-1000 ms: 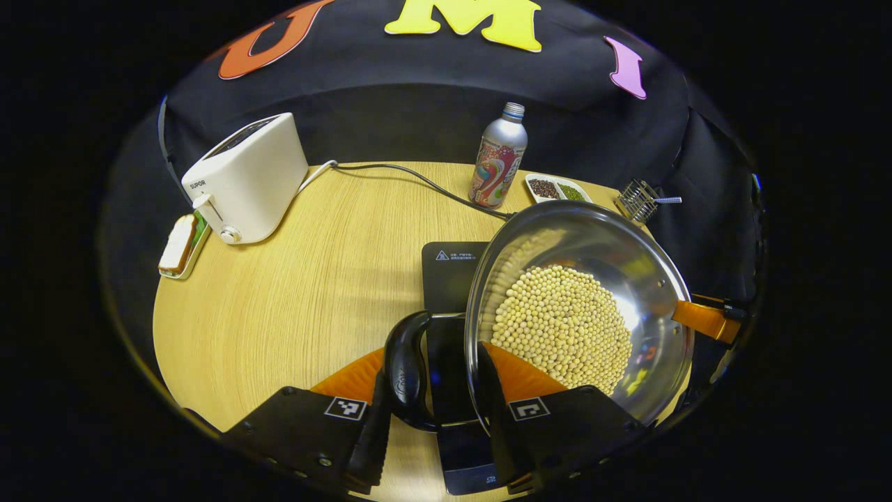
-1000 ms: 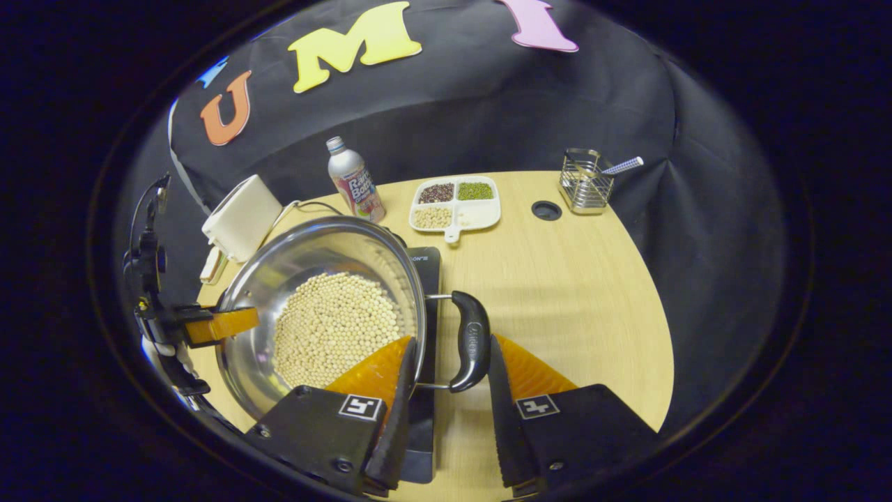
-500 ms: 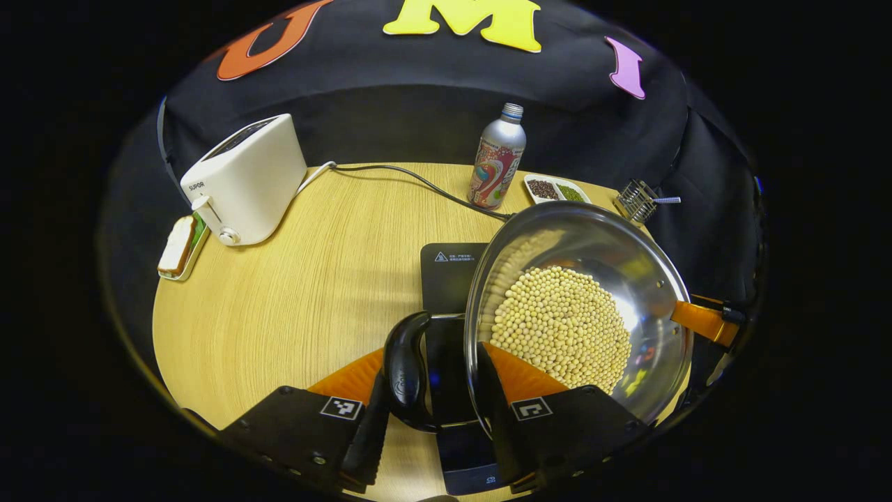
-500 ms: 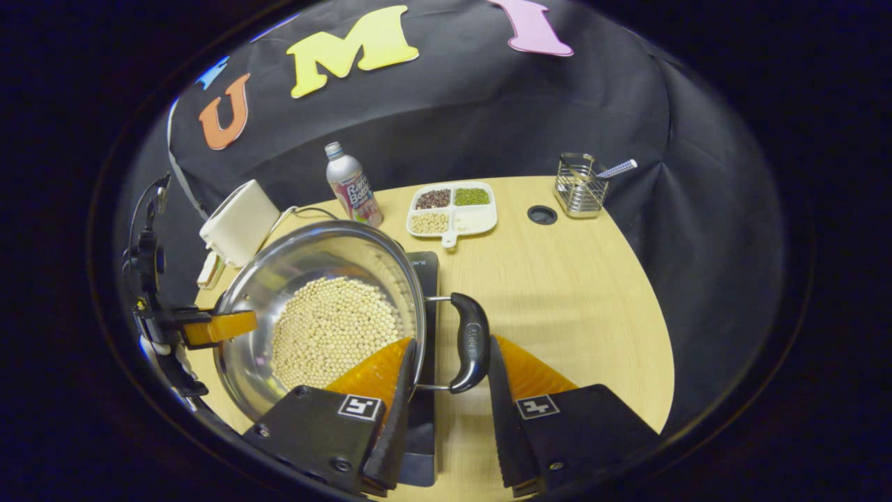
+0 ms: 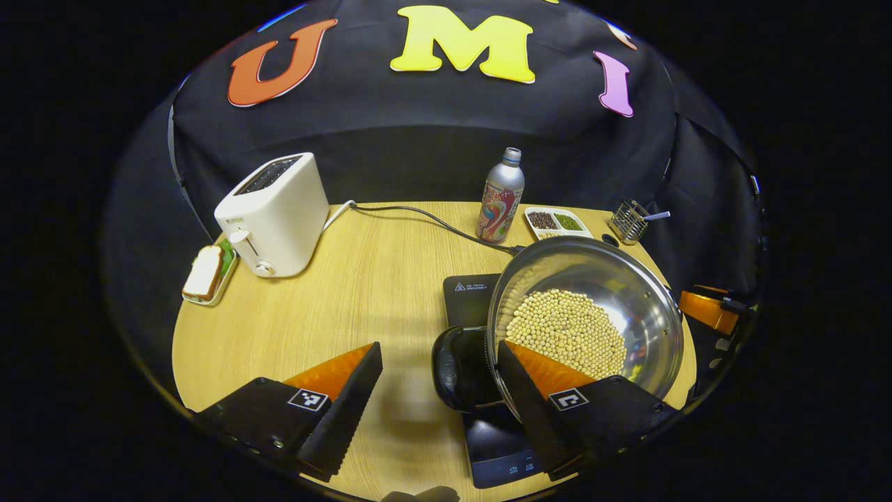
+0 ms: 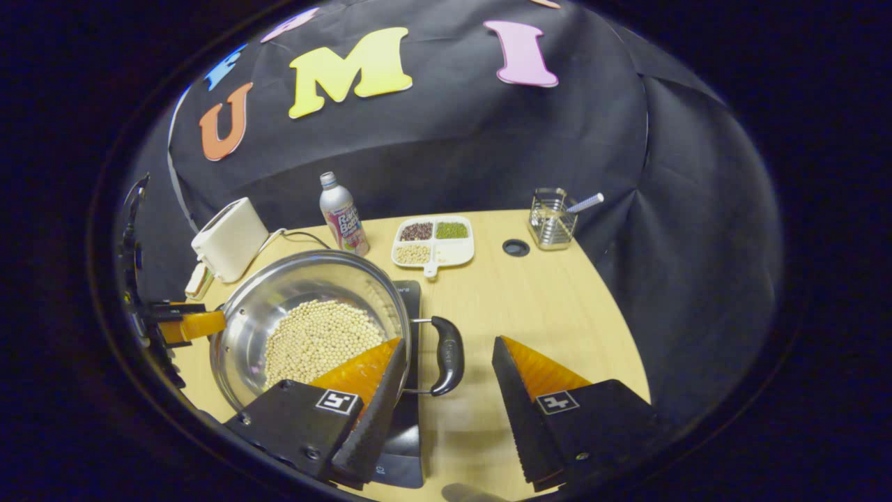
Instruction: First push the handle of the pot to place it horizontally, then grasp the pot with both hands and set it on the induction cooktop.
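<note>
Pot (image 5: 641, 307) full of pale round beans (image 5: 566, 331), sitting on the black induction cooktop (image 5: 465, 293) toward the right side of the wooden bench (image 5: 362, 293). Steel, shiny inside, level rim. Black loop handle (image 5: 453, 359) on one side, sticking out sideways over the cooktop; matching black handle (image 6: 448, 354) on the other side in the right gripper view, same flat attitude.

Left gripper (image 5: 439, 380): jaws spread wide, nothing held. One finger out over bare bench, well apart from the handle; the other overlapping the pot's near rim, contact impossible to judge. Handle sitting loose in the gap, nearer the pot-side finger.

Right gripper (image 6: 446, 373): jaws wide apart too, gripping nothing. One finger across the pot's rim edge, the other out over bare wood, handle in between with clear space toward the outer finger. Far-off bit of each gripper also peeking in at the edge of the other's view, beside the pot.

Rest of the bench, toward the back: white toaster (image 5: 275, 213) on the left with a slice of bread on a small tray (image 5: 207, 273) just beside it, cable (image 5: 418, 216) running across to the cooktop, printed metal bottle (image 5: 500, 196) upright, divided white dish (image 6: 433, 242) with dark, green and pale grains, wire holder (image 6: 552, 218) with a stick poking out, small round hole (image 6: 516, 247) in the wood near it.
</note>
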`<state>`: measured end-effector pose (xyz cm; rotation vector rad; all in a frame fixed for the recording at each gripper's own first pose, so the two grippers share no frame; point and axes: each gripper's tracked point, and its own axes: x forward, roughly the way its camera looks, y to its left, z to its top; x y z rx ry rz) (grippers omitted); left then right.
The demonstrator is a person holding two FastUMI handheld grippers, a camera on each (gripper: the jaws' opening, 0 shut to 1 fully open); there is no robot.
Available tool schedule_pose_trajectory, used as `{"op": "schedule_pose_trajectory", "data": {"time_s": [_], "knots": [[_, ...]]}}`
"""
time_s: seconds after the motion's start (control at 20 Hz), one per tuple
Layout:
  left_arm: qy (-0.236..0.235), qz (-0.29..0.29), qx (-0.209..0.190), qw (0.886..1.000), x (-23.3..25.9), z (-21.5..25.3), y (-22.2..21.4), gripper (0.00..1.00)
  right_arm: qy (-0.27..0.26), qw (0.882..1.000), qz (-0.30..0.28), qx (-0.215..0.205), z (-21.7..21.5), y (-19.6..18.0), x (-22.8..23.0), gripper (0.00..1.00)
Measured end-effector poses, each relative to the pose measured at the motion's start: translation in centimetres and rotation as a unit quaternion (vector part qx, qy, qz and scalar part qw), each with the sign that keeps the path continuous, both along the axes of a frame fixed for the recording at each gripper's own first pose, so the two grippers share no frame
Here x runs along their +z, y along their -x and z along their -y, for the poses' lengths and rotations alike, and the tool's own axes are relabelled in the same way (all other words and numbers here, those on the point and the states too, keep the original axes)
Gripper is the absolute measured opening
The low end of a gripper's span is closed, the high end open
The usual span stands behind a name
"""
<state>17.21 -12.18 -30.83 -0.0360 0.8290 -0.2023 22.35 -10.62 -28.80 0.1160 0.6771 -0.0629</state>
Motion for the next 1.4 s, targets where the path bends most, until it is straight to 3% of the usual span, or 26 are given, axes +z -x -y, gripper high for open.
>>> {"op": "schedule_pose_trajectory", "data": {"time_s": [0.05,0.65,1.0,1.05,1.15,1.4], "knots": [[-0.003,0.006,0.000,1.000,0.5,-0.1,0.3,0.99,0.007,1.000,0.008,0.001,0.0,0.2,0.8,0.79],[-0.036,0.136,0.011,0.990,10.2,-6.1,2.8,0.98,0.065,0.991,0.107,0.037,-6.5,3.8,10.4,0.78],[0.001,0.217,0.026,0.976,16.7,-10.3,7.9,0.98,0.129,0.974,0.182,0.025,-10.1,9.6,18.7,0.78],[0.005,0.227,0.028,0.973,17.6,-10.0,8.5,0.98,0.136,0.970,0.198,0.024,-10.8,10.7,20.3,0.91],[0.011,0.246,0.030,0.969,18.6,-11.1,10.3,0.98,0.143,0.964,0.222,0.024,-11.5,12.4,22.8,1.00],[0.036,0.298,0.057,0.952,25.3,-10.6,13.8,0.96,0.104,0.953,0.281,0.037,-12.1,17.7,28.4,1.00]]}}
